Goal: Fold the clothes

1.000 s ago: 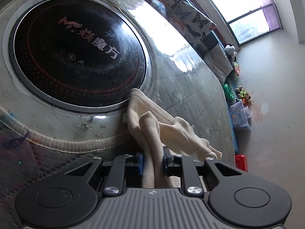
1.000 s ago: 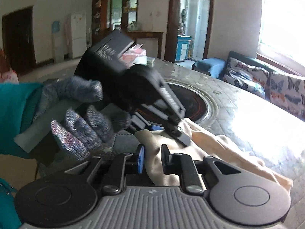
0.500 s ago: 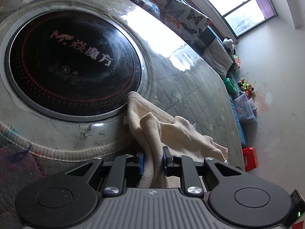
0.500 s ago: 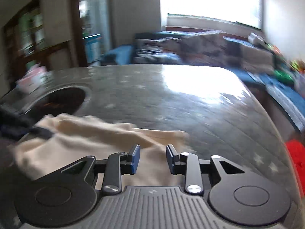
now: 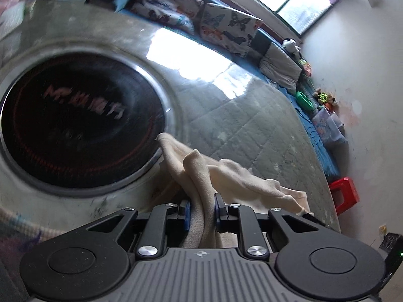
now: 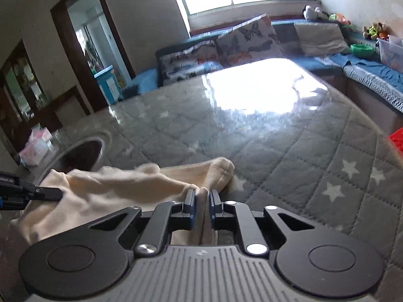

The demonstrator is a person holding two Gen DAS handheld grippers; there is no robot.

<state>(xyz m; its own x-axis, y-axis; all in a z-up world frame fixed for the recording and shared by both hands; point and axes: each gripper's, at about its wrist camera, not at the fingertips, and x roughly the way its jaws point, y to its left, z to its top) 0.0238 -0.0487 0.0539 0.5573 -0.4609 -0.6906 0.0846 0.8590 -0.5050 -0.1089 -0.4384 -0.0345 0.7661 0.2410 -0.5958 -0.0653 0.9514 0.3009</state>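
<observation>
A cream cloth garment [image 5: 226, 173] lies bunched on the table's grey quilted cover [image 5: 252, 125], beside the round black cooktop. My left gripper [image 5: 201, 205] is shut on a thick fold of it. The garment also shows in the right wrist view [image 6: 121, 188], stretched to the left. My right gripper [image 6: 201, 196] is shut on its right-hand end, with cloth pinched between the jaws. The left gripper's black fingers [image 6: 37, 191] show at the left edge of that view, on the cloth's other end.
A round black induction cooktop [image 5: 75, 130] with a steel rim is set in the table. A sofa with butterfly cushions [image 6: 246, 37] runs behind the table. A red stool [image 5: 345, 193] stands past the table's right edge. A pink box [image 6: 37, 146] sits far left.
The right gripper swung away from the left hand to the garment's far end and closed on it. The left gripper kept its hold and tilted up slightly.
</observation>
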